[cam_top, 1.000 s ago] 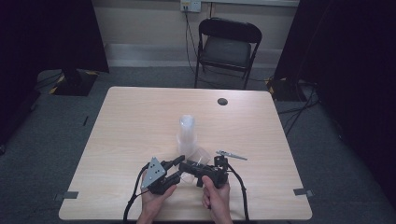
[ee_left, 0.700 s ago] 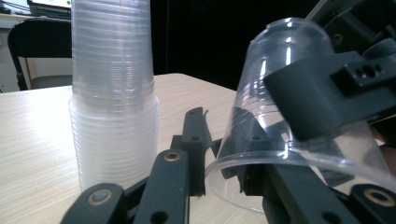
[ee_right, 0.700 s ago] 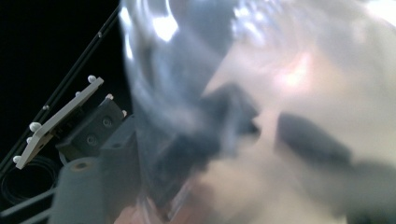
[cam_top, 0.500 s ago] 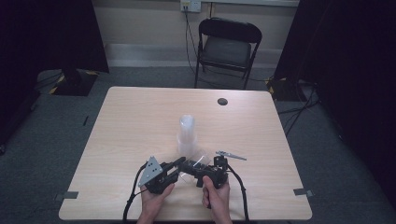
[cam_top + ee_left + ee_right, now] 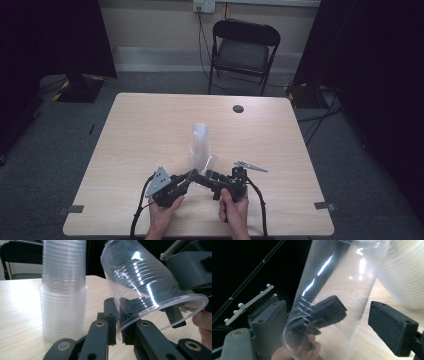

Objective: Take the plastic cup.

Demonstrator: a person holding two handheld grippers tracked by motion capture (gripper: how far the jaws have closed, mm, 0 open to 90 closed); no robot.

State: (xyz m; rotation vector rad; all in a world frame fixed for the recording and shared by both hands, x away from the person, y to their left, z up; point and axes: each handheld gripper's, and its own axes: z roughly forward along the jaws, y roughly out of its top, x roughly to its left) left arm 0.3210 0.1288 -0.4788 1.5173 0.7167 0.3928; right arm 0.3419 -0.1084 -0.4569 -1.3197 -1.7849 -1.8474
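Observation:
An upright stack of clear plastic cups (image 5: 200,140) stands near the table's middle. One clear cup (image 5: 206,165) hangs tilted just in front of the stack, between my two grippers. My left gripper (image 5: 118,325) is shut on this cup's (image 5: 140,282) rim, with the stack (image 5: 63,290) to its left. My right gripper (image 5: 362,315) is open: one jaw sits inside the cup (image 5: 342,277), the other stands outside, apart from the wall. From above, the left gripper (image 5: 189,176) and right gripper (image 5: 201,179) meet tip to tip near the table's front edge.
The wooden table (image 5: 150,130) has a small dark round disc (image 5: 238,108) near its far edge. A black folding chair (image 5: 245,50) stands behind the table. Cables trail from both grippers off the front edge.

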